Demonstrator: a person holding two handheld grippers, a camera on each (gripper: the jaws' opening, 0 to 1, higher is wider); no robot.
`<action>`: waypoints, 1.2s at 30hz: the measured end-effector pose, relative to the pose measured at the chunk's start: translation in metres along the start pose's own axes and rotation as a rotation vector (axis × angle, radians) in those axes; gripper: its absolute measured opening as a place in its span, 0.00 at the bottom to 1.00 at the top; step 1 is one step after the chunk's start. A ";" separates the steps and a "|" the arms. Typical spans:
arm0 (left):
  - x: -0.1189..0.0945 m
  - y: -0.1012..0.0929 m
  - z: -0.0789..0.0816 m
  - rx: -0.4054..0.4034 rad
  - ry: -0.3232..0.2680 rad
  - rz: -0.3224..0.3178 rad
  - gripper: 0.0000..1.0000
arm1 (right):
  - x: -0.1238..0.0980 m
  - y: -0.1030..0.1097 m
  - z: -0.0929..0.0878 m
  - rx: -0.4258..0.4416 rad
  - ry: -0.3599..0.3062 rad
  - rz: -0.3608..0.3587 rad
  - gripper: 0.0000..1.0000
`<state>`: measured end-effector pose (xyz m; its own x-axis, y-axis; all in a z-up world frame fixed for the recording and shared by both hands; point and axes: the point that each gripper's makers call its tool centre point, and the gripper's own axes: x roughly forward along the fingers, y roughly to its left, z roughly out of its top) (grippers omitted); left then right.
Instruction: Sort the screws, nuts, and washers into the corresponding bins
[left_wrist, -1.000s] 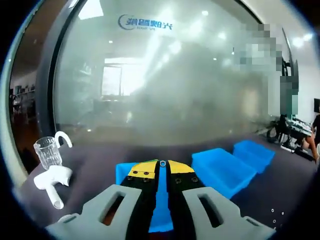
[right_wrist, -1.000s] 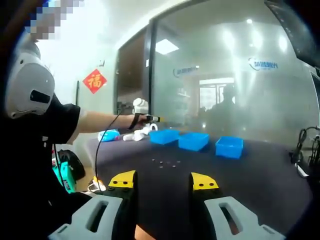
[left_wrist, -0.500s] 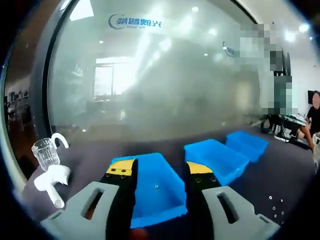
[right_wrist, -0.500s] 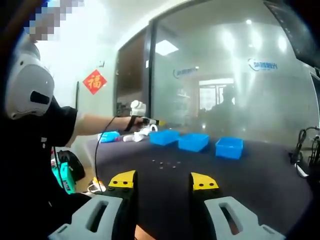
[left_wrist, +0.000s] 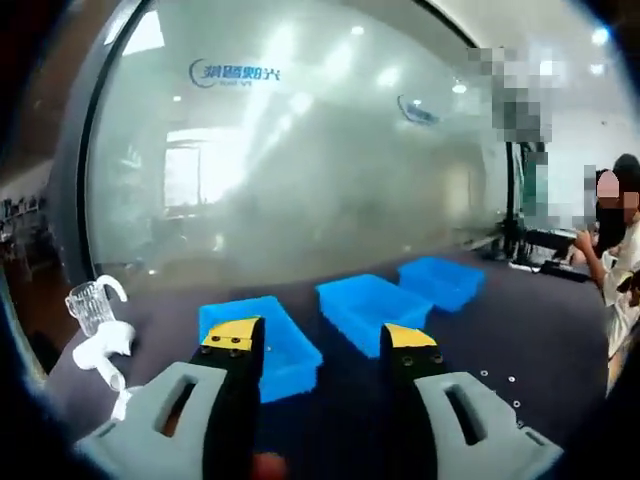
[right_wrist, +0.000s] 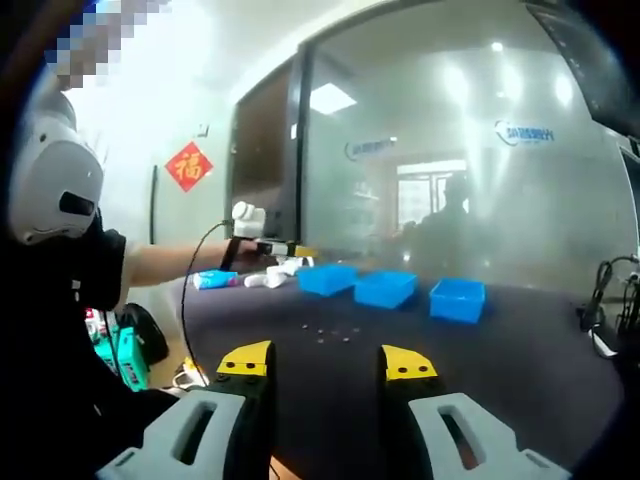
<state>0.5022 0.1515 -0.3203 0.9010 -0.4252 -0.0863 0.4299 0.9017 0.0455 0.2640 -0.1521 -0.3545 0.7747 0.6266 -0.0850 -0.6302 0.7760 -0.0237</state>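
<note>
Three blue bins stand in a row on the dark table: the left bin (left_wrist: 285, 345), the middle bin (left_wrist: 368, 305) and the right bin (left_wrist: 440, 280). My left gripper (left_wrist: 320, 340) hovers open and empty, short of the left bin. Small loose screws, nuts and washers (left_wrist: 500, 385) lie on the cloth to the right. In the right gripper view, my right gripper (right_wrist: 326, 362) is open and empty near the table's front edge. The loose hardware (right_wrist: 330, 333) lies ahead of it, and the bins (right_wrist: 385, 288) stand farther back. The left gripper (right_wrist: 296, 251) is held out at arm's length left of the bins.
A glass mug (left_wrist: 90, 305) and a white plastic piece (left_wrist: 100, 345) sit at the table's left end. A frosted glass wall (left_wrist: 300, 180) rises behind the bins. A person (left_wrist: 615, 260) is at the far right. A light blue object (right_wrist: 210, 280) lies by the table's left edge.
My left gripper went from shut to open over the left bin, where a small piece then lay. It has since drawn back from the bins. The right gripper stayed still.
</note>
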 end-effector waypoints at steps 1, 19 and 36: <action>-0.008 -0.010 0.001 0.010 -0.006 -0.012 0.47 | 0.000 -0.001 0.001 0.000 -0.002 -0.002 0.36; -0.143 -0.066 -0.026 0.031 -0.055 -0.148 0.50 | -0.007 -0.016 0.007 -0.024 -0.005 -0.041 0.37; -0.185 -0.069 -0.051 0.013 -0.020 -0.181 0.51 | -0.004 -0.014 0.005 -0.036 0.018 -0.035 0.37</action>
<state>0.3031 0.1719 -0.3578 0.8099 -0.5818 -0.0746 0.5856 0.8094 0.0441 0.2695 -0.1653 -0.3492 0.7958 0.5971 -0.1011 -0.6041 0.7944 -0.0631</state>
